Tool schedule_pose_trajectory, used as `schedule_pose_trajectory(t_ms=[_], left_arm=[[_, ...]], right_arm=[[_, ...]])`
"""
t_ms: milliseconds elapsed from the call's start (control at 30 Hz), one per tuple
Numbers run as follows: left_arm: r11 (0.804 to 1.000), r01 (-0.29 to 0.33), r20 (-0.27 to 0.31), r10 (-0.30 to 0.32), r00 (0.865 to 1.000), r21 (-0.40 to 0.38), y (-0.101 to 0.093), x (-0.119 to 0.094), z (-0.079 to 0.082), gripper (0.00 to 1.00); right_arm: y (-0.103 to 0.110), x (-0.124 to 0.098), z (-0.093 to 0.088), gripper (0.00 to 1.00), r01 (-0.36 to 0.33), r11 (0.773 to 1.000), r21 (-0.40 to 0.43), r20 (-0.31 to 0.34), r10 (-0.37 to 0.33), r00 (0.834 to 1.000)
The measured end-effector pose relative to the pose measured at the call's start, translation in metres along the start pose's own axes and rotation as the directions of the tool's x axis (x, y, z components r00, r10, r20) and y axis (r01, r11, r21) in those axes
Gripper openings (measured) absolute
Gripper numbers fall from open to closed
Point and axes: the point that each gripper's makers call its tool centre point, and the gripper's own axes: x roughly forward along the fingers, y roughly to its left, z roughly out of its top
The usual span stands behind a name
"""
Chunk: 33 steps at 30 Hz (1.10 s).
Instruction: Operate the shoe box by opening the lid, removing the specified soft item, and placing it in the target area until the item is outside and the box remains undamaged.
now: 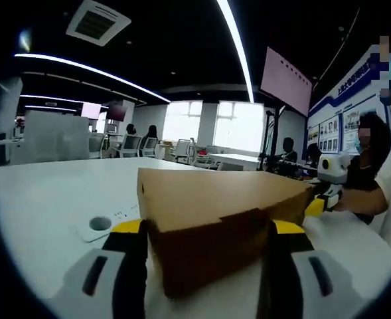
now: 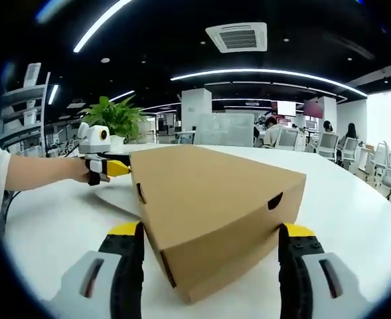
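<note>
A white bench (image 1: 42,199) is stretching through an open office under ceiling light strips. In the left gripper view, a white power strip (image 1: 105,222) is lying left of the closed shoe box (image 1: 215,219), which is sitting between the spread left tongs (image 1: 208,266). In the right gripper view, a potted plant (image 2: 119,119) is standing beyond the box, whose near end is lying between the spread right tongs (image 2: 212,266).

- Shoe box (image 2: 212,206) at frame centre on counter (image 2: 361,199), between right gripper (image 2: 212,266) jaws.
- Left gripper (image 2: 112,167) at box's left corner.
- Plant (image 2: 119,116) upper left, behind.
</note>
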Motion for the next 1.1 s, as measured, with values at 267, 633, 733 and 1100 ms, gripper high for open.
schedule_pose_trajectory(t_ms=[267, 633, 733, 1100], left_arm=[[1.000, -0.030, 0.007, 0.030, 1.000, -0.004, -0.006, -0.006, -0.002, 0.76], [0.998, -0.056, -0.015, 0.056, 0.998, 0.005, -0.008, -0.012, -0.002, 0.75], [0.997, -0.058, -0.066, 0.061, 0.996, 0.045, -0.006, -0.014, -0.003, 0.74], [0.992, -0.072, -0.015, 0.074, 0.997, 0.099, -0.002, -0.014, 0.005, 0.77]], right_arm=[[0.000, 0.000, -0.001, 0.85, -0.020, 1.000, 0.000, 0.024, 0.020, 1.000], [0.003, 0.001, 0.007, 0.89, -0.039, 0.994, 0.101, 0.021, 0.037, 0.999], [-0.001, 0.001, 0.005, 0.90, -0.048, 0.996, 0.081, 0.029, 0.045, 0.999], [-0.003, 0.004, 0.011, 1.00, 0.019, 0.999, -0.031, 0.029, -0.018, 0.999]])
